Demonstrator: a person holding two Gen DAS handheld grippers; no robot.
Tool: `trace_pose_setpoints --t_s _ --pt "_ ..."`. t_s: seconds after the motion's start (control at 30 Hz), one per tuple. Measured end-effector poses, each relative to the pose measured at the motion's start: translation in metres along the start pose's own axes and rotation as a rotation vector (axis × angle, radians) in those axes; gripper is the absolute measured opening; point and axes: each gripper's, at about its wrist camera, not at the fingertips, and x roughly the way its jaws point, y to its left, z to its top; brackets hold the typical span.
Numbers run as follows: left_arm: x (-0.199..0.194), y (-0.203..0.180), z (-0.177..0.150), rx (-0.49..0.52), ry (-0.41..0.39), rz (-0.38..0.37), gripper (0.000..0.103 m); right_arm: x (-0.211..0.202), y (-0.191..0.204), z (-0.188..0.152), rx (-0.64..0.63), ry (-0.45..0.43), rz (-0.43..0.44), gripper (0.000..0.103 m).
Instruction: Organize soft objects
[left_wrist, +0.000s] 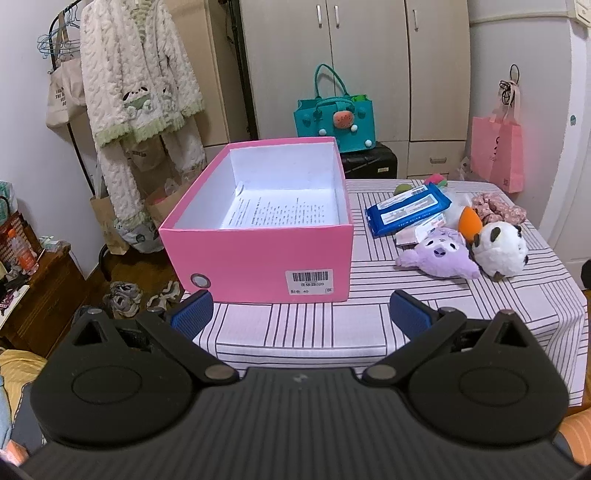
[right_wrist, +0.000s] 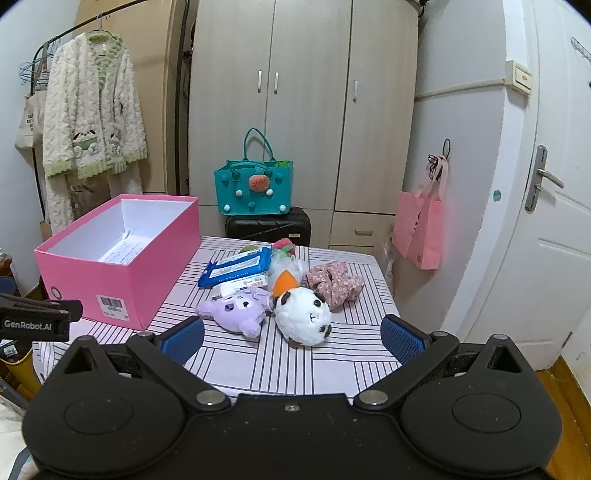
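Left gripper (left_wrist: 301, 310): fingers spread wide, holding nothing; pink box (left_wrist: 258, 254) just ahead between them, barcode label (left_wrist: 309, 283) reading "40". Right gripper (right_wrist: 291, 334): wide apart, unloaded; panda plush (right_wrist: 303, 317) and purple plush (right_wrist: 232, 308) ahead between its fingers. "GenRobot.AI" is legible left of them.

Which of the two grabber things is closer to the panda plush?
The right hand-held gripper: the panda plush lies just ahead of its open fingers. The left hand-held gripper faces the pink box, with the panda off to its right.
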Motion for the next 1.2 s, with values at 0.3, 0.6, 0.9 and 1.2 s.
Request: trace_pose_setpoints --t_s 0.3,0.6,0.9,1.2 --pt "0.001 0.002 -0.004 -0.009 -0.032 -0.004 0.103 0.004 -0.007 -0.001 0.035 -0.002 -0.006 0.103" --pt "-0.003 0.003 -0.004 -0.01 -0.043 -0.017 0.103 0.004 -0.001 -0.002 0.006 0.001 -0.005 0.103" --pt "-0.01 0.005 -0.004 -0.026 -0.08 -0.022 0.103 -0.002 0.0 -0.003 -0.008 -0.019 -0.004 0.103" --pt "-0.004 0.005 -0.01 -0.055 -0.179 -0.121 0.103 0.018 -0.01 -0.011 0.048 -0.046 0.031 0.103"
